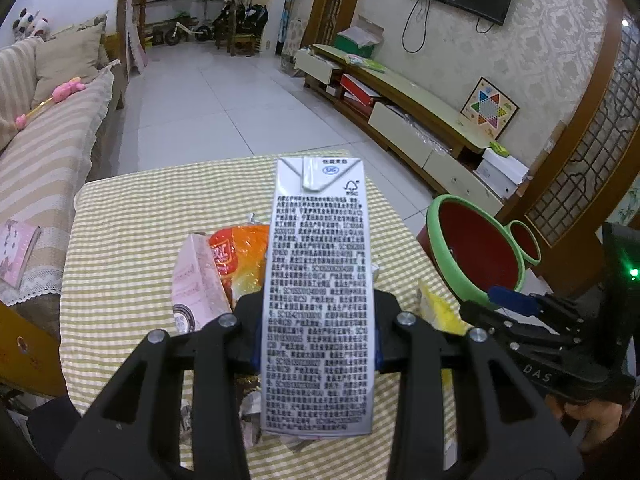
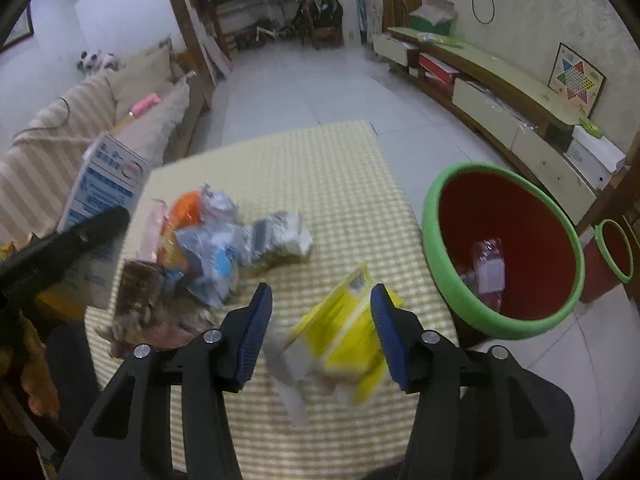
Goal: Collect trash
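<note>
Yellow-checked tablecloth (image 2: 320, 168) carries a heap of wrappers (image 2: 224, 248). Left gripper (image 1: 318, 344) clamps a silver milk carton (image 1: 320, 280) bearing SIG and FSC marks. Right gripper (image 2: 320, 332), jaws apart, straddles a yellow packet (image 2: 344, 328) without gripping it beside the green-rimmed red bin (image 2: 432, 216).

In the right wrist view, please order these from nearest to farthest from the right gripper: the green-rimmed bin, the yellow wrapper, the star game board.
1. Yellow wrapper: between the fingers of the right gripper.
2. Green-rimmed bin: on the floor, right of the table.
3. Star game board: against the far right wall.
</note>
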A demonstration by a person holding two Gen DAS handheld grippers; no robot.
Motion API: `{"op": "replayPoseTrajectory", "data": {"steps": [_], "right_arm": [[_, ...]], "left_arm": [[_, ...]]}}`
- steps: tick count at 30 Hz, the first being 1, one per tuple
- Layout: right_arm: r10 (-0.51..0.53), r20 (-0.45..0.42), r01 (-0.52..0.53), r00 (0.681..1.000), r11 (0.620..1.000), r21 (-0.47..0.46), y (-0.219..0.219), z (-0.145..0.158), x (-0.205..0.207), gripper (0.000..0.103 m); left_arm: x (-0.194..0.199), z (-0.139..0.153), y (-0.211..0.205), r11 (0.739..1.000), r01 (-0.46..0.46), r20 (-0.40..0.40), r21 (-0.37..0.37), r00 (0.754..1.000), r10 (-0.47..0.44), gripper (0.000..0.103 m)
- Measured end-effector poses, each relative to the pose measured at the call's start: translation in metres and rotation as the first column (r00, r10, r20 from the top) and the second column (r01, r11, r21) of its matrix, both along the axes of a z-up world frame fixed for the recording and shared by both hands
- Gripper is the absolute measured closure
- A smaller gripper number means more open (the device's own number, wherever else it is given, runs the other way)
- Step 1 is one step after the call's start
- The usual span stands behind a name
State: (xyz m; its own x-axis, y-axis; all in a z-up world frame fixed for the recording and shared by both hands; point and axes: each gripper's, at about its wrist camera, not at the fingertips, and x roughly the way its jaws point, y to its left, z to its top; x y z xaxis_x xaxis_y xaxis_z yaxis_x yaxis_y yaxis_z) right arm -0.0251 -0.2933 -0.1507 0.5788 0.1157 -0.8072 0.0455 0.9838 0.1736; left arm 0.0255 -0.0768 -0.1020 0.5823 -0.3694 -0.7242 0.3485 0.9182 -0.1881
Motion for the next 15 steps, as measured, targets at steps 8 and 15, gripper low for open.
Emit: {"op": "replayPoseTrajectory", "data": {"steps": [8, 15], "right_arm": [[-0.022, -0.201, 0.044, 0.979, 0.993, 0.108, -0.027, -0.041, -0.009, 0.034], [-0.089, -0.289, 0.160, 0.953, 0.959, 0.232, -0.006, -0.078, 0.010, 0.034]], "left_arm": [[0.001, -0.011, -0.006, 1.000, 0.018, -0.033, -0.013, 0.999, -0.019, 0.067], [0.000, -0.017, -0.009, 0.999, 0.041, -0.045, -0.009, 0.998, -0.041, 0.067]]}}
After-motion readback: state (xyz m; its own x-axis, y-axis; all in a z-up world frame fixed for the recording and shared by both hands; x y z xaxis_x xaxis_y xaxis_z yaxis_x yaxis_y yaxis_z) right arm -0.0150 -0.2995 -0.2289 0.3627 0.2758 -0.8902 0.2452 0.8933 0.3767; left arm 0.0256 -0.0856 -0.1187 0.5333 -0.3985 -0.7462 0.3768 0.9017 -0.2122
